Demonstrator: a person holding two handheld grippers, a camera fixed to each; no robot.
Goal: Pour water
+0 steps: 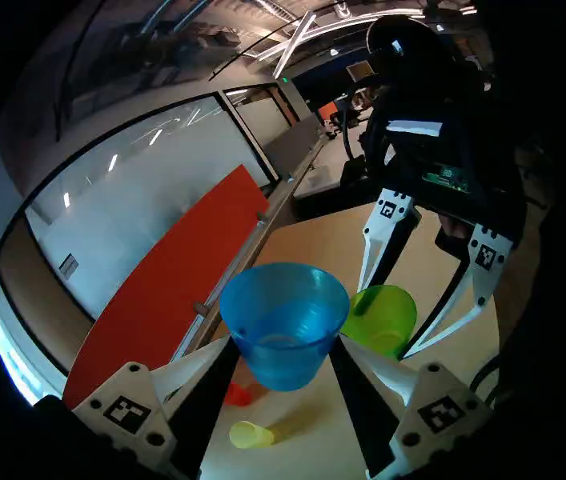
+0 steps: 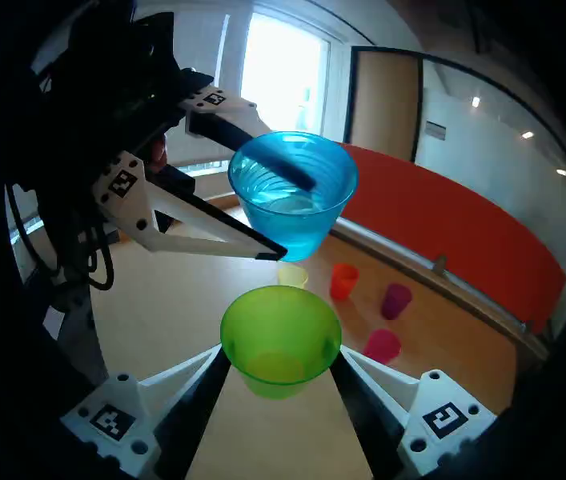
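Observation:
A blue translucent cup (image 1: 285, 324) sits between my left gripper's (image 1: 285, 346) fingers, which are shut on its sides. It holds some water and stands about upright. Just beyond it a green cup (image 1: 380, 318) is held in my right gripper (image 1: 384, 322). In the right gripper view the green cup (image 2: 283, 340) is clamped between the right gripper's (image 2: 283, 352) fingers, its mouth up. The blue cup (image 2: 292, 192) hangs above and slightly behind it in the left gripper (image 2: 295, 222). I cannot tell whether the green cup holds water.
Both cups hang over a wooden table (image 2: 162, 320). On it stand small cups: yellow (image 2: 292, 276), orange (image 2: 343, 280), purple (image 2: 395, 301) and pink (image 2: 383, 346). A red panel (image 2: 459, 224) runs along the table's far edge, in front of glass walls.

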